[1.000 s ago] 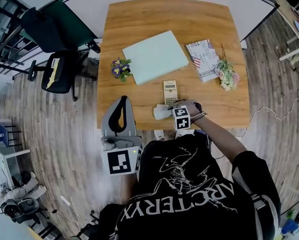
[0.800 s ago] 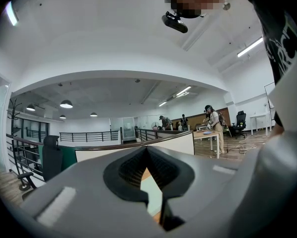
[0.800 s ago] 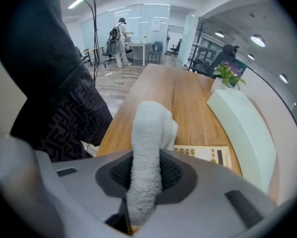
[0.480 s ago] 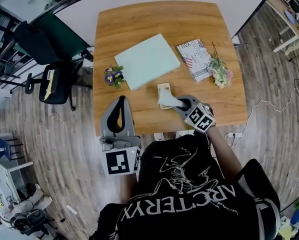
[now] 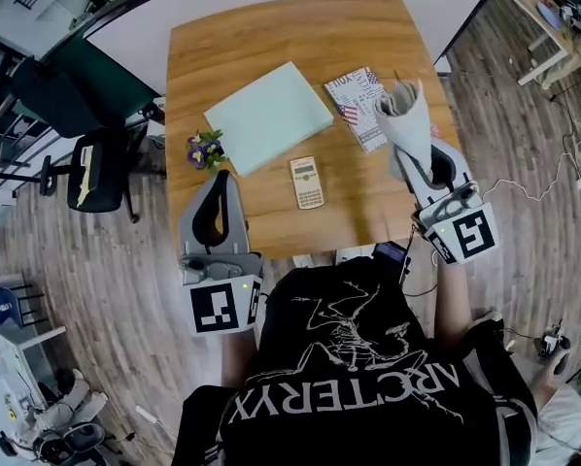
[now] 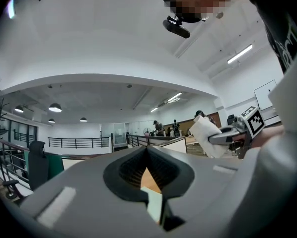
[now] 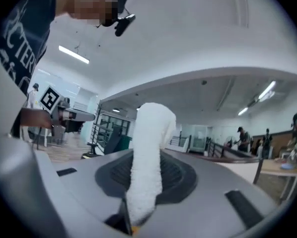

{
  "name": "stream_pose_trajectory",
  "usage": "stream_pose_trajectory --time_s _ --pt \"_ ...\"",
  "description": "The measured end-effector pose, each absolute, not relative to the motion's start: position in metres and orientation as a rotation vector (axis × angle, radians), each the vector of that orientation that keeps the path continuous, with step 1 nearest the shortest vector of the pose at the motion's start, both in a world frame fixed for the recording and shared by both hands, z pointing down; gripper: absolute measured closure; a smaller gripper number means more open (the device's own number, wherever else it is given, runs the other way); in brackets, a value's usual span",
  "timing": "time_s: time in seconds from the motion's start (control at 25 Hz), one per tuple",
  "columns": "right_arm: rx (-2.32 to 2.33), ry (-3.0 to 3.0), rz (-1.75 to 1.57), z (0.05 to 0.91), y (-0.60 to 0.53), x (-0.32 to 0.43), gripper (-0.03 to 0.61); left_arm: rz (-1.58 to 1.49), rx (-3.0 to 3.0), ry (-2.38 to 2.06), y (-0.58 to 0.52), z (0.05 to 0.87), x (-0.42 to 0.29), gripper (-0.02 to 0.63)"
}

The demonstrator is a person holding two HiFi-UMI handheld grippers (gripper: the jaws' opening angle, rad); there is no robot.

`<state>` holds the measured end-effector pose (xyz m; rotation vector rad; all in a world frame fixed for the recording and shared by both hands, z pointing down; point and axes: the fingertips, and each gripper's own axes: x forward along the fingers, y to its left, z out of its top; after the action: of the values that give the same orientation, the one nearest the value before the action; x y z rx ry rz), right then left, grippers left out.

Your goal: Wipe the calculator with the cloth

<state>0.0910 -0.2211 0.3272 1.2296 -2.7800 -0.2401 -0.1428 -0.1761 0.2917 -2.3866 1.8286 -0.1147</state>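
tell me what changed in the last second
The right gripper, shut on the cloth, went from the table onto the calculator, then lifted up and rightward, clear of it. The calculator and the shut, empty left gripper stayed put.

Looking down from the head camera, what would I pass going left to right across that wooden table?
Small bunch of purple flowers → beige pocket calculator → booklet with a stars-and-stripes cover → white cloth, held up over the table's right side by the right gripper.
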Motion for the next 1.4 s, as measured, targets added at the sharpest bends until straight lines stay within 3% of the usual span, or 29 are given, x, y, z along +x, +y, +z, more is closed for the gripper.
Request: stream_pose_trajectory --time_s 0.12,0.4,1.4 --pt "1.366 -2.79 -0.383 0.288 -0.213 0.086 0.482 -0.083 -2.382 1.804 -0.18 0.28 -0.136 0.604" --pt "1.407 -2.945 -0.365 0.252 -0.207 0.071 0.482 -0.045 -2.376 1.774 -0.183 0.269 -0.127 0.604" --pt "1.277 -3.018 -0.25 0.266 -0.213 0.047 0.483 -0.042 -2.323 1.832 -0.18 0.265 -0.143 0.604"
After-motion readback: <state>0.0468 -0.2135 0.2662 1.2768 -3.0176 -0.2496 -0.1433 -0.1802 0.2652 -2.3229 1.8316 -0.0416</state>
